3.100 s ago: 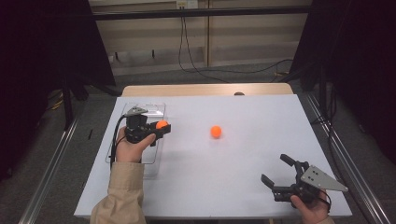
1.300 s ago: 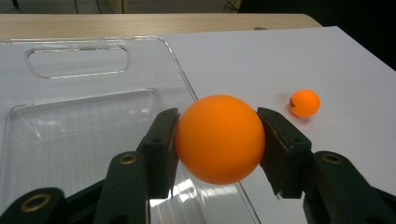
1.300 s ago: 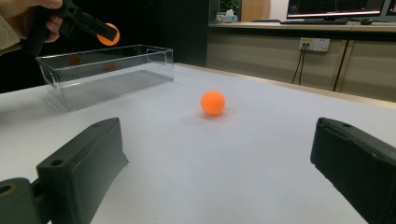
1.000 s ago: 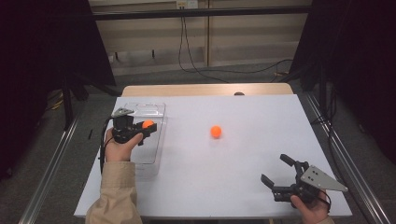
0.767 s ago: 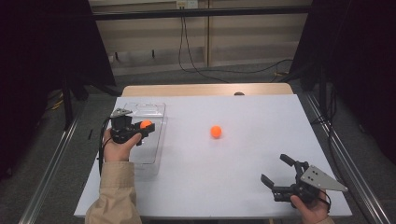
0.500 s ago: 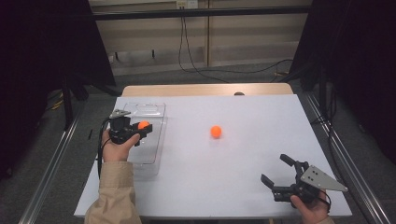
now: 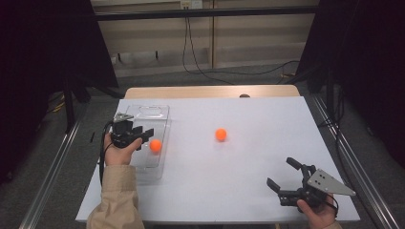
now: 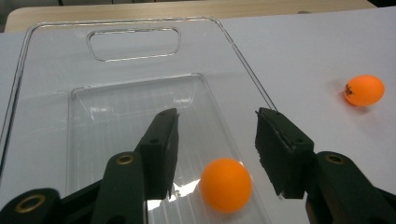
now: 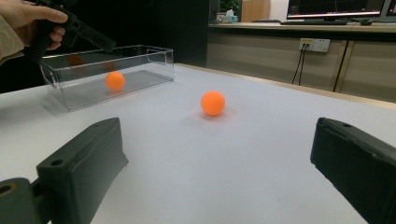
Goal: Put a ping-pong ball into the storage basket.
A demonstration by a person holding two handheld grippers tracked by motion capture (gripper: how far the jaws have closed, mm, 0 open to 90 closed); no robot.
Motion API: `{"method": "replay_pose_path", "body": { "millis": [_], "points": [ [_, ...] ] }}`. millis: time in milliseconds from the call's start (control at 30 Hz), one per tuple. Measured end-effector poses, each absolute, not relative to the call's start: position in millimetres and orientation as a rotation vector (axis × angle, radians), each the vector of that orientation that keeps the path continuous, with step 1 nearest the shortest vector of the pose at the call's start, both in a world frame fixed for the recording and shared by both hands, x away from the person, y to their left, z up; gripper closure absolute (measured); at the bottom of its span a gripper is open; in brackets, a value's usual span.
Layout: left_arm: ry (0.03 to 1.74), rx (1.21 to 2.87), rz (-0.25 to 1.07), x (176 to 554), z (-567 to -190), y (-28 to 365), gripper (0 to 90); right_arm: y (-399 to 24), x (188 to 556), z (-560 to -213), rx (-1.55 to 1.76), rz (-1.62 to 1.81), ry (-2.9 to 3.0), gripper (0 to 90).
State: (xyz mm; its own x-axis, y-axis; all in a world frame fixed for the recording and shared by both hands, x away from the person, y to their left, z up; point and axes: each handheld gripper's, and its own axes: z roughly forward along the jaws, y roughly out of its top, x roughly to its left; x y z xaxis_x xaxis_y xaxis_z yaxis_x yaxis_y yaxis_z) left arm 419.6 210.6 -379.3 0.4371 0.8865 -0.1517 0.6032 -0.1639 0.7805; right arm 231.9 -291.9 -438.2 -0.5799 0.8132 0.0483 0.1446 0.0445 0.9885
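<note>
Released, orange ball (image 8: pixel 226 185) now lies in bin (image 8: pixel 116 56) beneath spread left gripper (image 8: pixel 215 142)

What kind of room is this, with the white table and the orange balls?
Probably a lab or office set up for recording. A white table stands between dark curtains, cables run along the floor, and a desk with a monitor and wall sockets stands behind.

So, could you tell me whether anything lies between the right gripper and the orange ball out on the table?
Nothing visible does. The right gripper has its jaws open, and bare white table runs from it to the ball. The clear bin sits off to the side.
</note>
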Motion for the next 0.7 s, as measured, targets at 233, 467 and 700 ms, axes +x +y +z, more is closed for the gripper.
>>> {"method": "replay_pose_path", "body": {
  "millis": [233, 467, 700],
  "points": [
    [1.237, 1.872, 0.425, 418, -374, 204, 44.7, -292, 232, -438, 0.964, 1.579, 1.779, 2.1],
    [1.198, 1.873, 0.406, 415, -369, 192, 40.0, -292, 232, -438, 0.964, 1.578, 1.779, 2.1],
    [1.150, 1.892, 0.384, 413, -364, 176, 33.5, -292, 232, -438, 0.963, 1.575, 1.779, 2.2]
  ]
}}
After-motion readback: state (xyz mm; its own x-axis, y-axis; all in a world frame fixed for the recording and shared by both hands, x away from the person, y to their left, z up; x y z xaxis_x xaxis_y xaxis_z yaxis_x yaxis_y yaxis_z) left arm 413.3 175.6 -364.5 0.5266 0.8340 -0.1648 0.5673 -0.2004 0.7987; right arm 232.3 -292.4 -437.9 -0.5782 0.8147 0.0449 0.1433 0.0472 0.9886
